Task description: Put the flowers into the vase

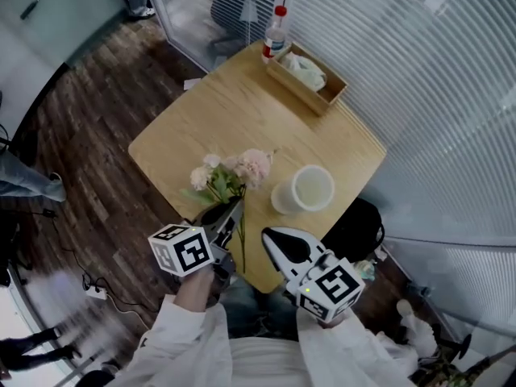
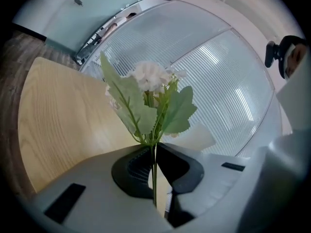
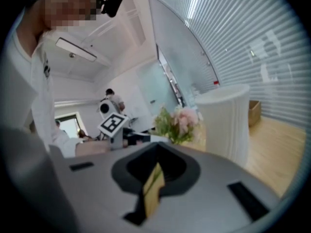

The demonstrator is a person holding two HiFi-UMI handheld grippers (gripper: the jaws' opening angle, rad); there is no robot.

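**Flower bunch in the left tongs, vase waiting beside it**

The flowers (image 1: pixel 235 172), a small bunch of pale pink and white blooms with green leaves, were off the table and over its near edge. They were held low on one thin green stem by my left gripper (image 1: pixel 232 213), whose jaws were pinched nearly together on that stem. I judged the bunch light and top-heavy. The stem was slim enough to bend or twist in the pads, and the heads were soft and easy to crush. The bare stem below the leaves looked like the right place to hold, and that is where the pads sat.

My right gripper (image 1: pixel 268 236) was just beside the left, jaws drawn together with nothing between them.

The white ribbed vase (image 1: pixel 284 197) stood upright on the wooden table (image 1: pixel 242 111), near the flowers and to their right, with its mouth open and nothing in it. Its rim seemed the one thing a drooping stem could catch on, and an empty vase might tip if knocked.

At the far corner, well apart, sat an open wooden box (image 1: pixel 302 92) and a red-capped bottle (image 1: pixel 276 32). Nothing stood between flowers and vase.
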